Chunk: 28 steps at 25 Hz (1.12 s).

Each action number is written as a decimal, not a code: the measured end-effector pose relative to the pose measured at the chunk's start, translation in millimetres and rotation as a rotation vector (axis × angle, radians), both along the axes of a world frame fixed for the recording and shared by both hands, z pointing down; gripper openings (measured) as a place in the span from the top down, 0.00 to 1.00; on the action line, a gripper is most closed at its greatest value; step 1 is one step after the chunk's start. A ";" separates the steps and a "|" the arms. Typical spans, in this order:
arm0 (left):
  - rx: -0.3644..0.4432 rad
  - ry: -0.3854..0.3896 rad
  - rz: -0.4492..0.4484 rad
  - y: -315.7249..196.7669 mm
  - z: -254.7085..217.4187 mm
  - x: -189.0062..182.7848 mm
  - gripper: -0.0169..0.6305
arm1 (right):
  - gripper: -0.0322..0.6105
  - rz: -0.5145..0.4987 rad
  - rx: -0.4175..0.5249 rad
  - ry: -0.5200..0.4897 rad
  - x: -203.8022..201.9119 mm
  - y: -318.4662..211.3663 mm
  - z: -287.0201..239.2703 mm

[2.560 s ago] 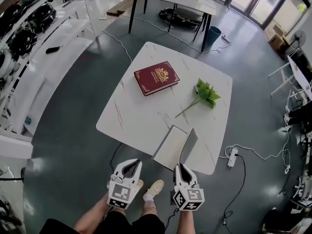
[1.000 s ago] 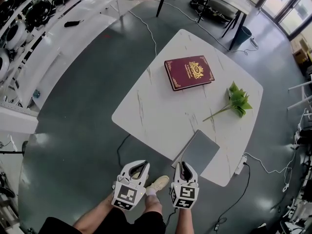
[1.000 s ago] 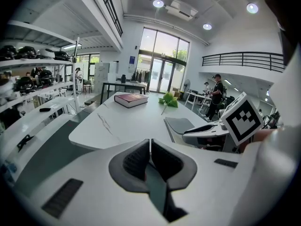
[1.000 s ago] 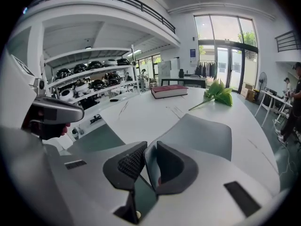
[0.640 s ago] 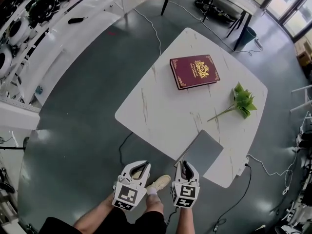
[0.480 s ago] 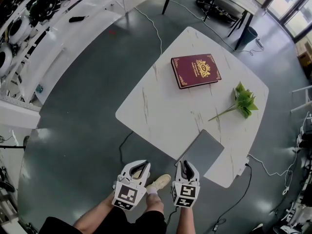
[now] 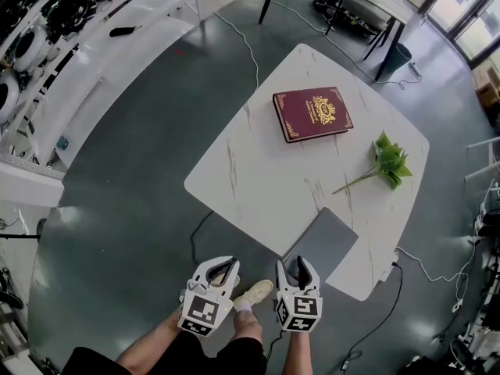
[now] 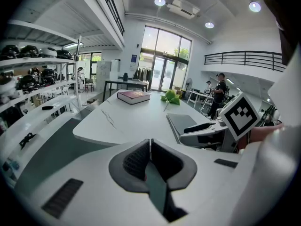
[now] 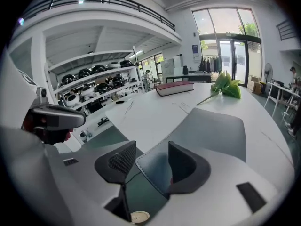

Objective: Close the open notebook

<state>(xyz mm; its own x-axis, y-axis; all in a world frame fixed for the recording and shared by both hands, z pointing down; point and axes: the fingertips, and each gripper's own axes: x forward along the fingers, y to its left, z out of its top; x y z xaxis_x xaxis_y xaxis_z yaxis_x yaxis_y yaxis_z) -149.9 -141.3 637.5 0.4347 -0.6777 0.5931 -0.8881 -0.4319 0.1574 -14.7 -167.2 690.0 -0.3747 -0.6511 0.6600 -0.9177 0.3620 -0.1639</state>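
Note:
A grey notebook (image 7: 324, 244) lies flat and closed near the front edge of the white marble table (image 7: 250, 170). My right gripper (image 7: 296, 266) is at its near corner. In the right gripper view the notebook (image 9: 211, 131) has that corner between the jaws of the right gripper (image 9: 153, 149); the jaws are opening and the pads stand off the cover. My left gripper (image 7: 223, 268) hangs off the table's front edge, left of the notebook, shut with nothing in it (image 8: 150, 142). The left gripper view shows the notebook (image 8: 183, 121) beside the right gripper (image 8: 202, 128).
A dark red book (image 7: 312, 113) lies at the table's far side. A green plant sprig (image 7: 387, 162) lies to the right. White shelving with helmets (image 7: 47, 22) stands at the left. A cable (image 7: 422, 264) trails on the floor at the right.
The notebook's cover, raised at first, now lies flat. In the last half second the right gripper's jaws have spread apart around the notebook's corner. The left gripper has stayed put.

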 end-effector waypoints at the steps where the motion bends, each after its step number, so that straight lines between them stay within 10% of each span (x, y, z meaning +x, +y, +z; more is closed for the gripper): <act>1: 0.000 0.000 -0.002 -0.3 -0.1 -0.7 0.93 | 0.58 0.000 -0.003 -0.003 0.2 -0.3 0.2; 28: 0.216 0.047 0.191 -2.9 -150.9 70.2 0.93 | 0.63 0.215 0.221 0.006 78.8 18.5 -163.5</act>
<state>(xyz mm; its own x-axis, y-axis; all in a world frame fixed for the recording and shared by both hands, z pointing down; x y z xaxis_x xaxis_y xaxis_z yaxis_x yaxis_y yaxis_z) -79.7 -144.2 486.6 0.5900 -0.6894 0.4203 -0.7814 -0.6186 0.0823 64.1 -148.7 526.5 -0.2095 -0.8430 0.4955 -0.9777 0.1858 -0.0973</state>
